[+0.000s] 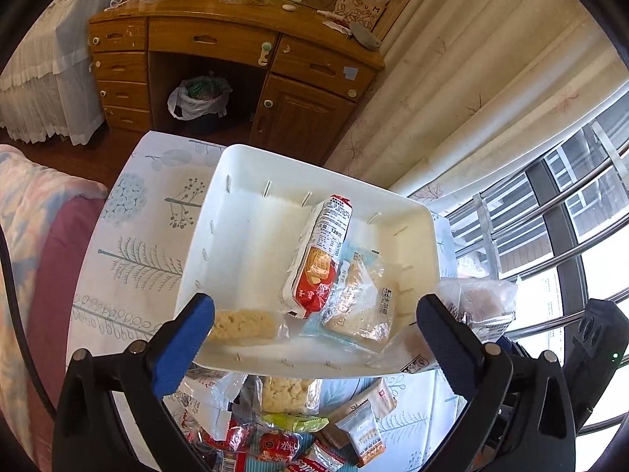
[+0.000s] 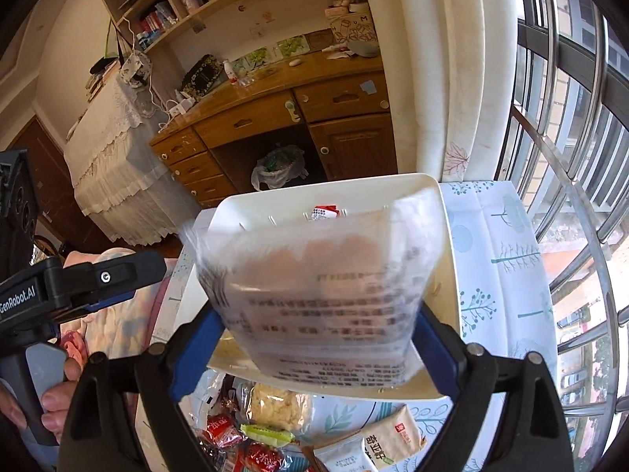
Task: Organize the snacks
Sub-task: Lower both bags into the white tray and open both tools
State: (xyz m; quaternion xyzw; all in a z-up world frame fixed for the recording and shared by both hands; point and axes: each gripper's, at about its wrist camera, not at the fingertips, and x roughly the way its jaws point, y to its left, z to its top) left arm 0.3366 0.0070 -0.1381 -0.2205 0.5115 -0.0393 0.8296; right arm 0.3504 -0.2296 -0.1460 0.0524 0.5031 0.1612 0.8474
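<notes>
Snack packets [image 1: 283,428] lie heaped on the bench's [image 1: 129,244] leaf-printed cloth at the near edge, just under both tongs. Left tongs [image 1: 314,326] are spread wide and grip nothing. Right tongs [image 2: 320,348] are clamped on a clear printed snack bag [image 2: 314,291], blurred, held above the white bin [image 1: 243,236]. Inside that bin, a pale rice-crisp bar [image 1: 241,326] lies nearest, then a clear packet [image 1: 361,306] and a red-and-white packet [image 1: 318,259]. Beyond stands a wooden desk [image 1: 220,39].
</notes>
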